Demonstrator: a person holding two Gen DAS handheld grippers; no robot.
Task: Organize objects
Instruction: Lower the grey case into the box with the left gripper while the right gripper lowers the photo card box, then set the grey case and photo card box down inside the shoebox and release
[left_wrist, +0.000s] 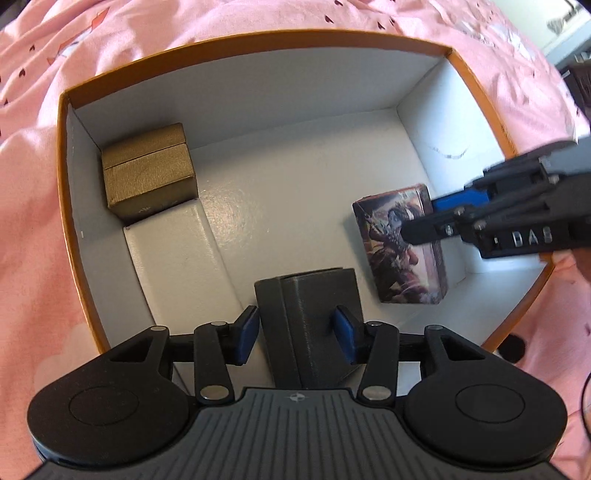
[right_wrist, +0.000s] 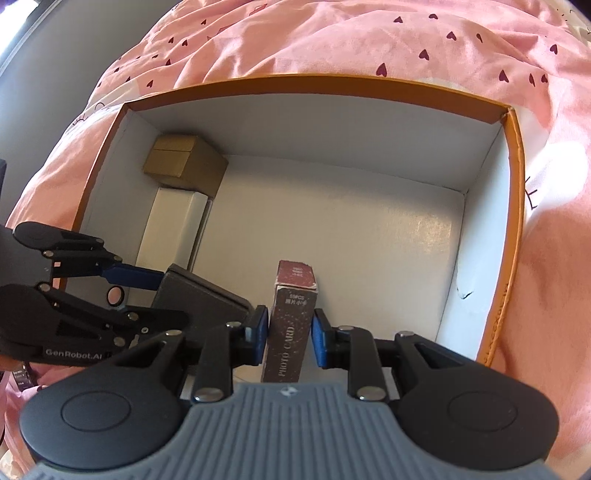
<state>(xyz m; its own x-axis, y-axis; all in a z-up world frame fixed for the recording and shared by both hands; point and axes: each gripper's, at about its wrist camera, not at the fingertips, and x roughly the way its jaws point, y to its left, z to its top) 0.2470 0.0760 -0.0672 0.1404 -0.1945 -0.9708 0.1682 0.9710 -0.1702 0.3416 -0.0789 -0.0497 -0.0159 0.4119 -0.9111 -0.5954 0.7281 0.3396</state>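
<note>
Inside the orange box, your left gripper straddles the grey block, which stands on the box floor near the front wall; the pads stand just clear of its sides, so nothing is gripped. Your right gripper is narrow, its pads against the card pack, upright near the box's right wall. The gold box sits in the far left corner, with a white box just in front of it.
</note>
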